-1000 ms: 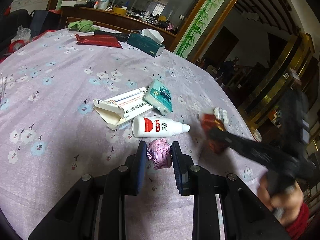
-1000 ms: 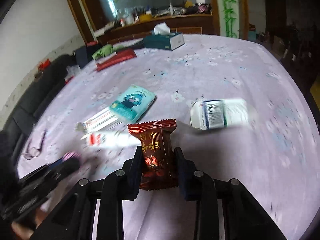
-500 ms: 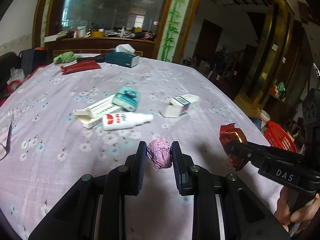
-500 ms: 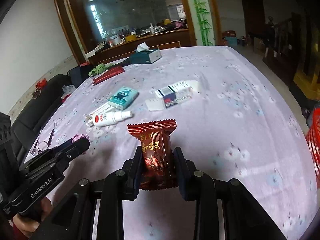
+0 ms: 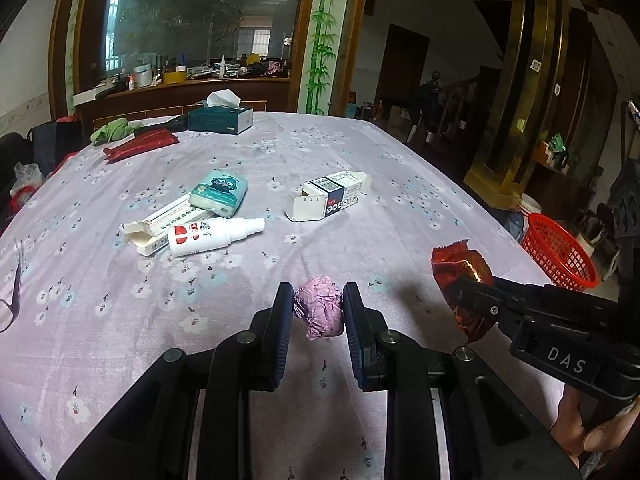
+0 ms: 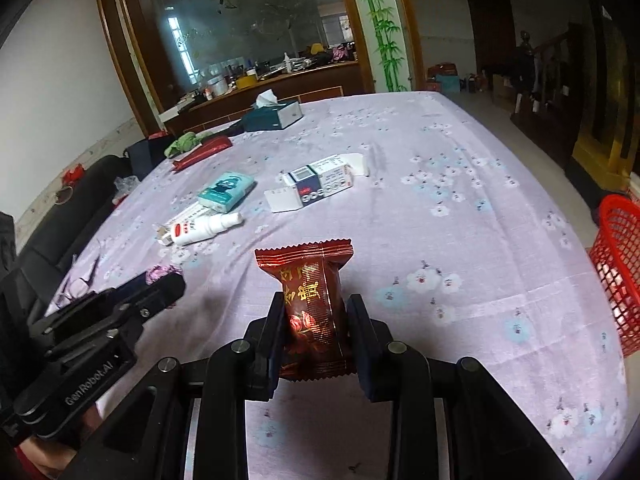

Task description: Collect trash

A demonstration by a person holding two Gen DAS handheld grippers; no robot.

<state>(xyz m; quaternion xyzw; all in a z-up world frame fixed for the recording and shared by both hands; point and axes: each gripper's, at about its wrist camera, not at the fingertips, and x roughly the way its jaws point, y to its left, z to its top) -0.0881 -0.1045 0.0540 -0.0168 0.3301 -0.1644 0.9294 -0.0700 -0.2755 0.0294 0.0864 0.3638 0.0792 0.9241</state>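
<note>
While both pieces of trash are held clear of the surface [image 5: 120,312], which is covered in a lilac flowered cloth, the scene is shown from two wrist cameras; compared with a second ago, both grippers have been drawn back from the clutter and lifted, so the items on the cloth now lie well apart from them. The left hand-held gripper [image 5: 319,312] is closed on a crumpled pink paper ball [image 5: 320,312], pinched between its two pads; the right hand-held gripper [image 6: 316,320] is closed on a red snack wrapper [image 6: 312,304], held upright with its crimped top edge above the fingers. A red mesh basket [image 6: 618,276] is seen beyond the right edge of the surface, lower down, and it has come into view only in the last half second; it is judged to be the likely bin for the trash, so the carrying step appears to be under way and the drop not yet made. Left behind on the cloth are a white spray bottle [image 5: 214,235], an opened long carton [image 5: 160,226] beside it, a teal tissue pack [image 5: 219,193] and an opened small box [image 5: 328,201]; more collecting is judged to remain.
</note>
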